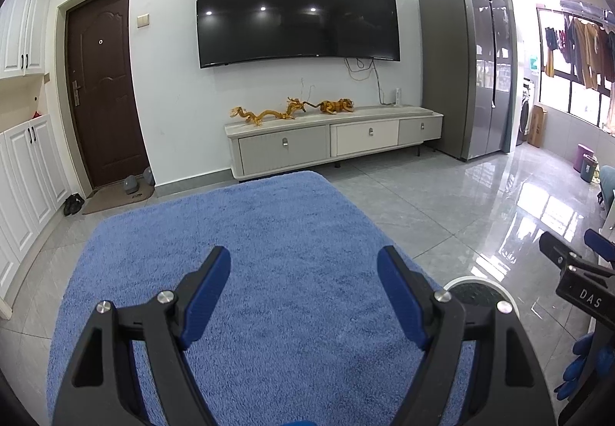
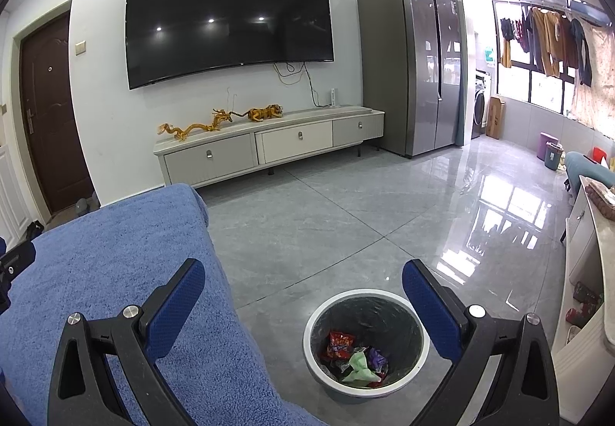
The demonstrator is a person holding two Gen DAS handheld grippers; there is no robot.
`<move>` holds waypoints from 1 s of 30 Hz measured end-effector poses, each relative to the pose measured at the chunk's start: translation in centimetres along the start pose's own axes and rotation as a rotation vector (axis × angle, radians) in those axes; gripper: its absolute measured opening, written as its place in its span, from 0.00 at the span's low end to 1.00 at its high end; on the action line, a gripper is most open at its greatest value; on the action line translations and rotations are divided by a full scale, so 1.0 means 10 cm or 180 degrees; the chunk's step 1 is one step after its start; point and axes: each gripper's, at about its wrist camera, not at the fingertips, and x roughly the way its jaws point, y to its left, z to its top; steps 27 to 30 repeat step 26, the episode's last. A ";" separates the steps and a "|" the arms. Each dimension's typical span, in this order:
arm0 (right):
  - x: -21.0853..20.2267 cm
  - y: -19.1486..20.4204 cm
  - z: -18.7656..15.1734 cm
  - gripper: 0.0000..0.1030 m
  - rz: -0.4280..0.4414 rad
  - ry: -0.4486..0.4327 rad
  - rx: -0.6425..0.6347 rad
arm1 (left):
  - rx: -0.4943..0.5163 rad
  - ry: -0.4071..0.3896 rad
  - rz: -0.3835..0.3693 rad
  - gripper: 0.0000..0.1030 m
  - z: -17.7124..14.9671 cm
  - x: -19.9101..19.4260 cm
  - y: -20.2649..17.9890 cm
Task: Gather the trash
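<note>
Both grippers stand wide open and hold nothing: the left gripper [image 1: 303,268] hangs over the blue rug [image 1: 269,233], the right gripper [image 2: 303,282] above the bin [image 2: 313,330]. The trash [image 2: 355,358] (wrappers, red, green, purple) lies in the bin, just below the right fingers [image 2: 430,310].

Bright, sharp; daylight from window [image 2: 546,87] glaring on glossy floor [image 2: 492,210]; ceiling spots mirrored in TV [image 1: 296,7]; fisheye-bent, vignetted corners.

1. Blanket [image 1: 238,272]: plain blue, lower centre of the left view.
2. Bin [image 2: 313,356]: white rim, dark liner, bottom centre of the right view.
3. Wrappers [image 2: 338,345]: red, green, purple.
4. Pads [image 2: 175,307]: blue on black.
</note>
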 end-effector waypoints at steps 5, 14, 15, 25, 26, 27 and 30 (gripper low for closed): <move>-0.01 -0.01 0.01 1.00 0.0002 -0.0010 -0.0003 | -0.0011 -0.0005 0.0006 0.75 0.00 -0.01 0.01; -0.02 0.00 0.04 1.00 0.0015 -0.0018 -0.0029 | -0.0036 -0.0004 0.0015 0.75 0.02 -0.02 0.01; -0.03 0.00 0.05 1.00 0.0016 -0.0021 -0.0034 | -0.0037 -0.0006 0.0015 0.75 0.01 -0.02 0.01; -0.04 0.00 0.07 1.00 0.0012 -0.0047 -0.0049 | -0.0061 -0.0007 0.0013 0.75 0.01 -0.06 0.02; -0.04 0.00 0.08 1.00 0.0012 -0.0049 -0.0054 | -0.0060 -0.0006 0.0013 0.75 0.01 -0.05 0.02; -0.04 0.00 0.08 1.00 0.0012 -0.0049 -0.0054 | -0.0060 -0.0006 0.0013 0.75 0.01 -0.05 0.02; -0.04 0.00 0.08 1.00 0.0012 -0.0049 -0.0054 | -0.0060 -0.0006 0.0013 0.75 0.01 -0.05 0.02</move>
